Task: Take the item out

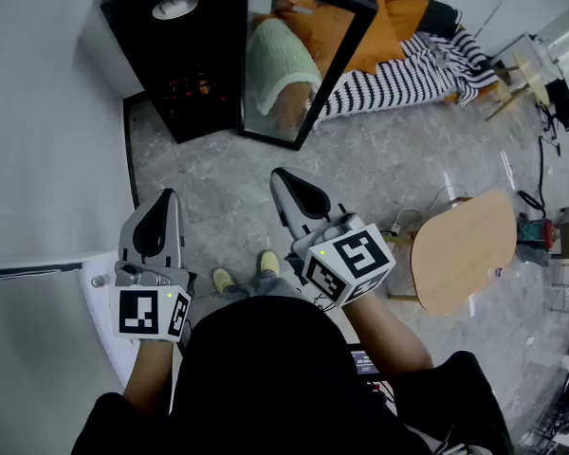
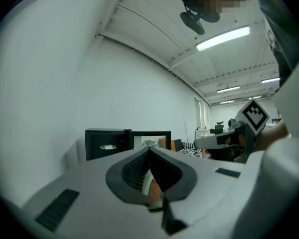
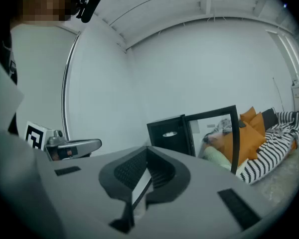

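Nearest, in the head view, we saw the person's dark-clothed body and 2 yellowish shoes (image 1: 225, 280) on the grey floor (image 1: 379, 169). Just ahead, the left gripper (image 1: 168, 195) and the right gripper (image 1: 277, 173) were side by side but apart, both pointing toward 12 o'clock. Each gripper's own view showed its 2 fingers pressed together at the tips, with nothing between them.

Only the left gripper view caught the ceiling light (image 2: 223, 38) and the right gripper at 3 o'clock. Only the right gripper view showed the left gripper at 9 o'clock. The wooden table (image 1: 465, 249), at 3 o'clock, appeared in the head view alone.

Farther off, at 12 o'clock and well apart from both grippers, the black cabinet (image 1: 209, 45) stood against the white wall (image 1: 38, 112). Its glass door (image 1: 284, 74) stood open. Beyond it, at 1 o'clock, lay orange cushions (image 1: 365, 27) and a striped blanket (image 1: 408, 74).

We could not make out the item. The cabinet's dark inside gave only a pale oval (image 1: 175, 7) high up and dim reddish shapes (image 1: 185, 93) lower down. Those shapes showed in the head view only. Reflections covered the door glass, and each gripper's own body blocked the lower half of its view.
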`<state>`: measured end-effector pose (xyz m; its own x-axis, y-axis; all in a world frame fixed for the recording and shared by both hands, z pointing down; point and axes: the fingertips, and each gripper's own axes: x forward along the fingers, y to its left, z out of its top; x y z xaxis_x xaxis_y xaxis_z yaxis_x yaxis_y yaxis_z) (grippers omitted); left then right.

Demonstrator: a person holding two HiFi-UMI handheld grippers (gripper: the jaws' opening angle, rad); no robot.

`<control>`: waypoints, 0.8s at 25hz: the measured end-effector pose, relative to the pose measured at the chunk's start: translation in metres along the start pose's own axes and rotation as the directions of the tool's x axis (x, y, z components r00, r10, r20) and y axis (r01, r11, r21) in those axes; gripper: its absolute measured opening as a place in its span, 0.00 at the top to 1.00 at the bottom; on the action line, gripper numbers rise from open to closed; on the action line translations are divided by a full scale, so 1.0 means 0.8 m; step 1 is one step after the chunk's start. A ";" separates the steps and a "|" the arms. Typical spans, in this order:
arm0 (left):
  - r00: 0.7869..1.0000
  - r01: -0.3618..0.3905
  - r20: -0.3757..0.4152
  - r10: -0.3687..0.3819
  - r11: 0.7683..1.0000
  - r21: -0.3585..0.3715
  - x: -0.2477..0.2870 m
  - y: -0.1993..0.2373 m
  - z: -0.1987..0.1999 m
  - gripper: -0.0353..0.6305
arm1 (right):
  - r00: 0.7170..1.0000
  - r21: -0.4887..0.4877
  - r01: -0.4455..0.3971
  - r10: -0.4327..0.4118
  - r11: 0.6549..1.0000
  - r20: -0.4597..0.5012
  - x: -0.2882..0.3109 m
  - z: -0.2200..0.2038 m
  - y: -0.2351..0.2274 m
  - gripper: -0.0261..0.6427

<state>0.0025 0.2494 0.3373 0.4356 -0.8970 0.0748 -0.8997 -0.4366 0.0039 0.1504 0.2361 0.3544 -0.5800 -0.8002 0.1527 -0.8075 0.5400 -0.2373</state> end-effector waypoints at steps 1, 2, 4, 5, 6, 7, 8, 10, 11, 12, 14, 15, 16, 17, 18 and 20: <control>1.000 -0.004 0.002 0.004 1.000 0.003 0.000 0.001 0.002 0.94 | 1.000 -0.005 -0.002 0.002 1.000 0.001 0.000 0.002 0.001 0.96; 1.000 -0.007 0.004 0.007 1.000 0.006 -0.001 0.002 0.004 0.94 | 1.000 -0.009 -0.003 0.004 1.000 0.003 0.001 0.003 0.002 0.96; 1.000 -0.011 0.004 0.011 1.000 0.007 -0.002 0.004 0.005 0.94 | 1.000 -0.009 -0.005 0.005 1.000 0.005 0.002 0.005 0.003 0.96; 1.000 -0.011 0.003 0.011 1.000 0.007 -0.003 0.004 0.005 0.94 | 1.000 -0.007 -0.005 0.005 1.000 0.006 0.002 0.006 0.004 0.96; 1.000 -0.010 0.003 0.010 1.000 0.009 -0.004 0.005 0.005 0.94 | 1.000 -0.007 -0.005 0.005 1.000 0.007 0.002 0.007 0.005 0.96; 1.000 -0.009 0.004 0.009 1.000 0.011 -0.005 0.006 0.005 0.94 | 1.000 -0.009 -0.006 0.006 1.000 0.008 0.002 0.008 0.006 0.96; 1.000 -0.007 0.005 0.007 1.000 0.014 -0.005 0.006 0.006 0.94 | 1.000 -0.013 -0.007 0.007 1.000 0.008 0.002 0.008 0.008 0.96; 1.000 -0.005 0.007 0.005 1.000 0.018 -0.006 0.008 0.007 0.94 | 1.000 -0.012 -0.011 0.011 1.000 0.010 0.002 0.009 0.010 0.96; 1.000 -0.005 0.007 0.005 1.000 0.020 -0.008 0.009 0.007 0.94 | 1.000 -0.005 -0.012 0.012 1.000 0.012 0.001 0.010 0.011 0.96; 1.000 -0.004 0.008 0.004 1.000 0.022 -0.010 0.010 0.008 0.94 | 1.000 0.002 -0.012 0.011 1.000 0.016 0.000 0.010 0.012 0.96; 1.000 0.002 0.008 -0.002 1.000 0.023 -0.014 0.011 0.008 0.94 | 1.000 0.011 -0.008 0.008 1.000 0.023 -0.003 0.010 0.014 0.96; 1.000 0.011 0.007 -0.011 1.000 0.017 -0.016 0.011 0.008 0.94 | 1.000 0.012 -0.008 0.008 1.000 0.025 -0.004 0.011 0.016 0.96; 1.000 0.025 0.007 -0.025 1.000 0.005 -0.017 0.011 0.008 0.94 | 1.000 0.010 -0.009 0.009 1.000 0.027 -0.004 0.012 0.018 0.96; 0.999 0.041 0.007 -0.041 0.999 -0.007 -0.019 0.010 0.008 0.94 | 1.000 0.008 -0.010 0.010 1.000 0.029 -0.003 0.014 0.020 0.96; 0.998 0.056 0.006 -0.056 0.998 -0.014 -0.021 0.010 0.009 0.94 | 0.999 0.006 -0.012 0.012 1.000 0.030 -0.003 0.015 0.023 0.96; 0.998 0.070 -0.002 -0.070 0.998 -0.003 -0.027 0.012 0.009 0.94 | 0.999 0.004 -0.017 0.017 1.000 0.032 -0.002 0.017 0.032 0.96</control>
<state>-0.0150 0.2639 0.3287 0.4972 -0.8643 0.0768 -0.8672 -0.4978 0.0117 0.1320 0.2479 0.3353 -0.5898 -0.7989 0.1177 -0.7971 0.5525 -0.2438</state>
